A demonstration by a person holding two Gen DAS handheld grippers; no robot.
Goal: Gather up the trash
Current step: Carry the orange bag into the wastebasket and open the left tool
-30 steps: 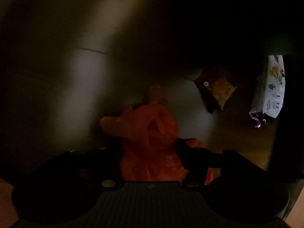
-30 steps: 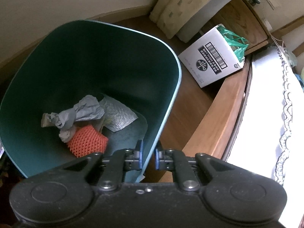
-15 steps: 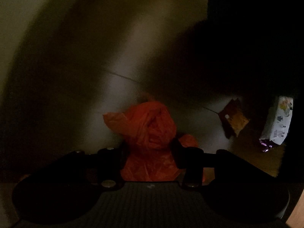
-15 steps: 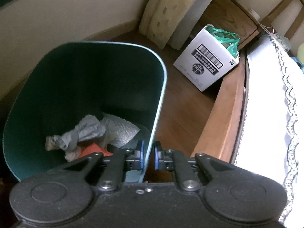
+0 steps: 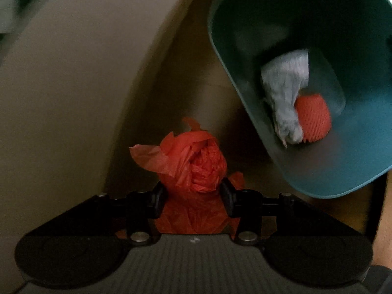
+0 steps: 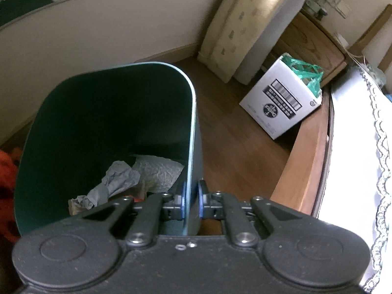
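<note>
In the left wrist view, our left gripper (image 5: pixel 193 191) is clamped on a crumpled orange plastic bag (image 5: pixel 193 169), low in the middle of the frame, the bag bulging up past both pads. In the right wrist view, our right gripper (image 6: pixel 190 202) is pinched together on the rim wall of the green trash bin (image 6: pixel 73 147), one blue pad inside the wall and one outside, at the bottom centre of the frame.

As we judge it, the step in hand is carrying the bag over the bin mouth and letting it go. To do that well, we should keep the bin steady and tilted toward the bag, bring the bag fully past the near rim before we part the jaws, and release above the open middle, not over the edge. Thin plastic may cling to a pad, so we should open wide and give it a moment to fall.

From the left gripper, the bin (image 5: pixel 318 85) fills the upper right of the frame, its mouth turned toward us; the bag sits to the lower left of it, apart from the rim. Farther in, on the bin floor, lie crumpled grey paper (image 5: pixel 286 93) and an orange foam net (image 5: pixel 313 118), touching each other. In the right view the bag (image 6: pixel 7 178) shows at the left edge, outside the bin wall.
</note>
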